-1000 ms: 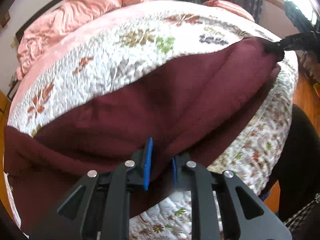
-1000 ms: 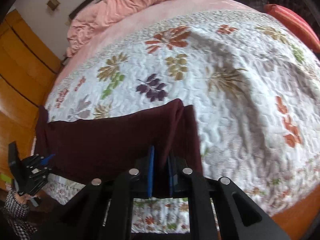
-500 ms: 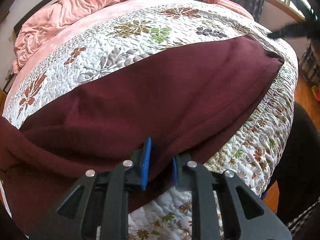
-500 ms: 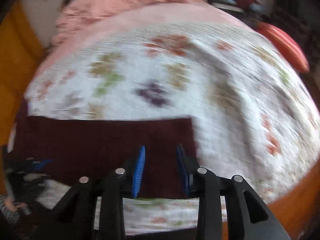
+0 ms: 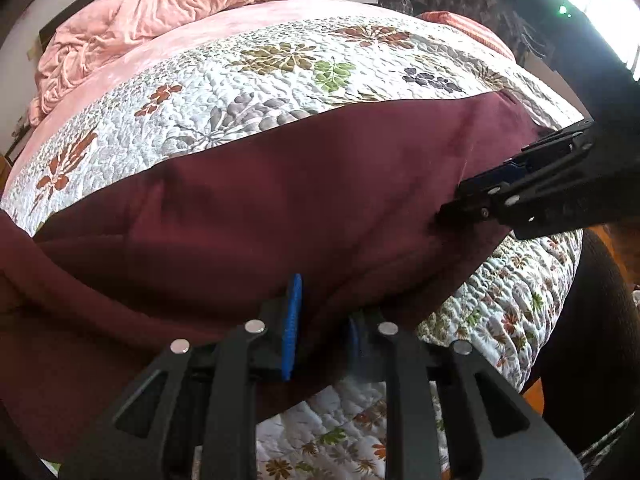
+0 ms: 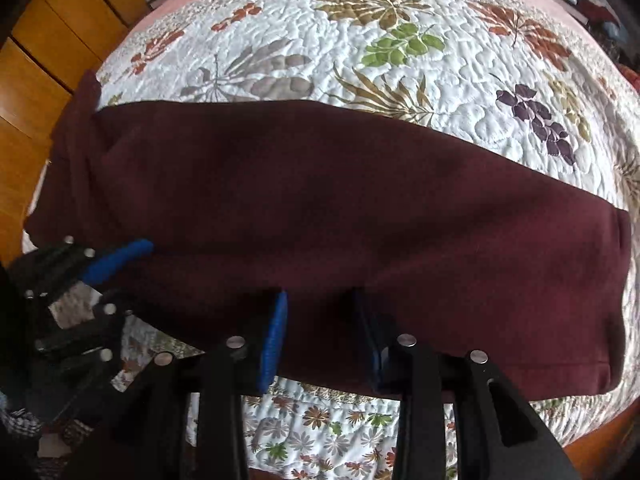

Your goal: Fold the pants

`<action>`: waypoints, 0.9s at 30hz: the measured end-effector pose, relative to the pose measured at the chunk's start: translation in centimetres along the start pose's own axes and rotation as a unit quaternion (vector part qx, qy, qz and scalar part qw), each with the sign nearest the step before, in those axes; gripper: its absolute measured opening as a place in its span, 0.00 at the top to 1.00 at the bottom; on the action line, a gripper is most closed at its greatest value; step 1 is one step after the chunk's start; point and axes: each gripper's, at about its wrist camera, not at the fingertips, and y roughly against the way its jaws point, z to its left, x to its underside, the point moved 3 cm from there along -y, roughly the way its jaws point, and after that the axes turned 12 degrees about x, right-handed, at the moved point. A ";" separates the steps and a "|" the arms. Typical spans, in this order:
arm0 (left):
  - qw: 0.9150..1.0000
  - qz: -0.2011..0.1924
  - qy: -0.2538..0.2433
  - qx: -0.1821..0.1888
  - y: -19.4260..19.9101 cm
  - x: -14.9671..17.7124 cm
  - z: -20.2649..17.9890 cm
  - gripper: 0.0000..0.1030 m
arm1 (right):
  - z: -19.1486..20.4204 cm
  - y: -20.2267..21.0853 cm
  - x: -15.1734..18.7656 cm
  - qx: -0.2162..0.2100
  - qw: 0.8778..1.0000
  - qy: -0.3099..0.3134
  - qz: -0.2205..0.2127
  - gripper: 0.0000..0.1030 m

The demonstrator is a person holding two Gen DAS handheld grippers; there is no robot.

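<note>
The maroon pants (image 5: 304,184) lie folded lengthwise along the near edge of the quilted bed, also seen in the right wrist view (image 6: 320,208). My left gripper (image 5: 320,320) is shut on the near edge of the pants towards the waist end. My right gripper (image 6: 320,320) is open, its jaws either side of the near edge of the pants towards the leg end. The right gripper also shows in the left wrist view (image 5: 512,184), and the left gripper shows in the right wrist view (image 6: 108,276).
The floral quilt (image 6: 360,40) covers the bed. A pink duvet (image 5: 160,12) is bunched at the headboard. A wooden wardrobe (image 6: 48,48) stands to the left. The bed edge drops to the wooden floor (image 5: 532,396) in front.
My right gripper opened, let go of the leg end and moved left along the near edge. The pants settled flat on the quilt. The left gripper kept its hold.
</note>
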 end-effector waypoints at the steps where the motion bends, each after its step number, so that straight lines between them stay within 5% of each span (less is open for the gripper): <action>1: 1.000 -0.001 0.003 0.002 0.3 -0.1 0.0 0.79 | 0.2 0.0 0.0 0.006 1.000 0.004 -0.002 0.65; 5: 1.000 -0.005 0.018 0.015 2.8 0.0 0.0 0.77 | 0.1 -0.3 0.1 0.004 1.000 0.001 -0.007 0.65; 8: 0.997 -0.040 0.056 0.029 6.3 1.3 1.4 0.56 | 0.1 0.1 0.4 0.008 1.000 -0.001 -0.010 0.65; 10: 0.994 -0.050 0.091 0.023 8.1 2.6 3.4 0.56 | 0.2 0.1 0.4 0.013 1.000 -0.001 -0.011 0.65; 17: 0.962 -0.051 0.252 -0.088 11.1 8.6 15.3 0.61 | 0.4 0.1 0.4 0.022 1.000 -0.002 -0.013 0.64; 22: 0.955 -0.016 0.283 -0.086 9.3 10.3 18.3 0.63 | 0.6 0.4 -0.1 0.019 1.000 0.002 -0.008 0.64; 27: 0.961 -0.012 0.257 -0.102 8.7 10.3 17.8 0.62 | 1.9 3.6 -2.0 -0.007 0.999 0.020 -0.042 0.55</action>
